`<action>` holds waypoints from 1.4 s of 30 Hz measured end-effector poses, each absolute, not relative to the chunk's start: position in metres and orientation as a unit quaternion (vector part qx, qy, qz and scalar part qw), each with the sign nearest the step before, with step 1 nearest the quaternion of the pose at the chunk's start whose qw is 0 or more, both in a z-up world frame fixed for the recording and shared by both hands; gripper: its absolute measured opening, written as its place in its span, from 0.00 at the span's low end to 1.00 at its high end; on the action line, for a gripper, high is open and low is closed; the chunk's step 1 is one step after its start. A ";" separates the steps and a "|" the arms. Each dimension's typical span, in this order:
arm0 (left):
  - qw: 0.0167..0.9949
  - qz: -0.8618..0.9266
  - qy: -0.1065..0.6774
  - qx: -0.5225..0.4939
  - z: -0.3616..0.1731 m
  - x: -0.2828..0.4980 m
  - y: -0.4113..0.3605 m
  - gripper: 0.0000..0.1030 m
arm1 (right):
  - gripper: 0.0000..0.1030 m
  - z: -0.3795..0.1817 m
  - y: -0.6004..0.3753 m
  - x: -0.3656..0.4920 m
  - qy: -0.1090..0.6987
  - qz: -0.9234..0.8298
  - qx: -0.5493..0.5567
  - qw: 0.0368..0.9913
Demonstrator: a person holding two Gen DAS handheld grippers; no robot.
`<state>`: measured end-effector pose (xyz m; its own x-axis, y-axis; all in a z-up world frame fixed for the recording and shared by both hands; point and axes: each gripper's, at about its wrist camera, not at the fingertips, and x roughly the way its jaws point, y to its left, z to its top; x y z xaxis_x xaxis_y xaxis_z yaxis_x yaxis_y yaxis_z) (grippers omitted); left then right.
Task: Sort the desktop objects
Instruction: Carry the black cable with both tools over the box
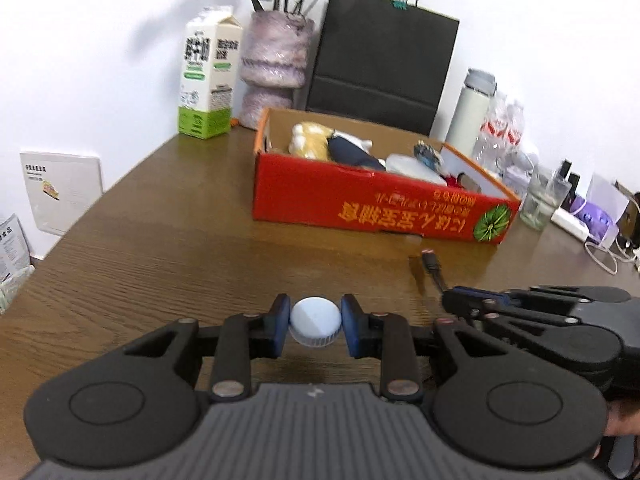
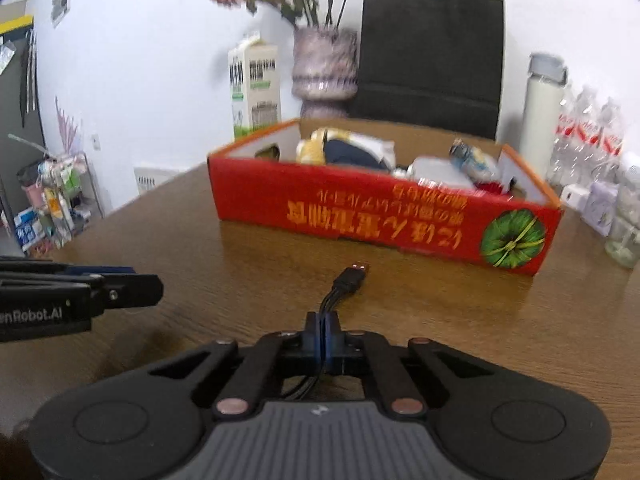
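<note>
Blue-padded left gripper (image 1: 316, 325) pinches a round white ribbed plastic bottle cap (image 1: 315, 321); right gripper (image 2: 322, 334), pressed together, clamps a thin black USB cable (image 2: 347, 280).

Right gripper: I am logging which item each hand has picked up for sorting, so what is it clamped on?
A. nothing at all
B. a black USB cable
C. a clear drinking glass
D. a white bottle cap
B. In the right wrist view the right gripper has its pads pressed together on the black USB cable, whose plug sticks out in front toward the red box.
</note>
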<state>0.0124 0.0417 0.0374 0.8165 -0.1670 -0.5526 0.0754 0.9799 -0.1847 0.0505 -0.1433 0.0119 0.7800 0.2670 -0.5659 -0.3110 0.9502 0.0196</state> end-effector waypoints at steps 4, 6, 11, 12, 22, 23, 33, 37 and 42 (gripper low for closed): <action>0.955 -0.060 0.279 -0.081 0.049 -0.009 0.043 0.28 | 0.01 0.034 -0.160 0.026 0.262 0.139 -0.006 0.955; 0.956 -0.062 0.273 -0.083 0.055 -0.022 0.040 0.28 | 0.01 0.046 -0.168 0.008 0.244 0.131 0.004 0.961; 0.960 -0.070 0.260 -0.079 0.065 -0.059 0.027 0.28 | 0.01 0.071 -0.187 -0.041 0.212 0.128 0.008 0.969; 0.960 -0.074 0.258 -0.078 0.067 -0.066 0.023 0.28 | 0.01 0.074 -0.191 -0.051 0.206 0.126 0.009 0.970; 0.961 -0.111 0.250 -0.046 0.071 -0.137 -0.022 0.28 | 0.01 0.075 -0.199 -0.149 0.189 0.129 0.002 0.974; 0.960 -0.117 0.250 -0.043 0.070 -0.144 -0.026 0.28 | 0.01 0.073 -0.198 -0.158 0.189 0.131 0.002 0.973; 0.963 -0.129 0.233 -0.034 0.079 -0.149 -0.035 0.28 | 0.01 0.077 -0.210 -0.171 0.175 0.117 0.000 0.978; 0.970 -0.126 0.205 -0.023 0.100 -0.110 -0.023 0.28 | 0.01 0.098 -0.217 -0.138 0.153 0.121 -0.008 0.981; 0.973 -0.121 0.195 -0.020 0.133 -0.025 0.002 0.28 | 0.01 0.135 -0.219 -0.070 0.119 0.128 -0.031 0.984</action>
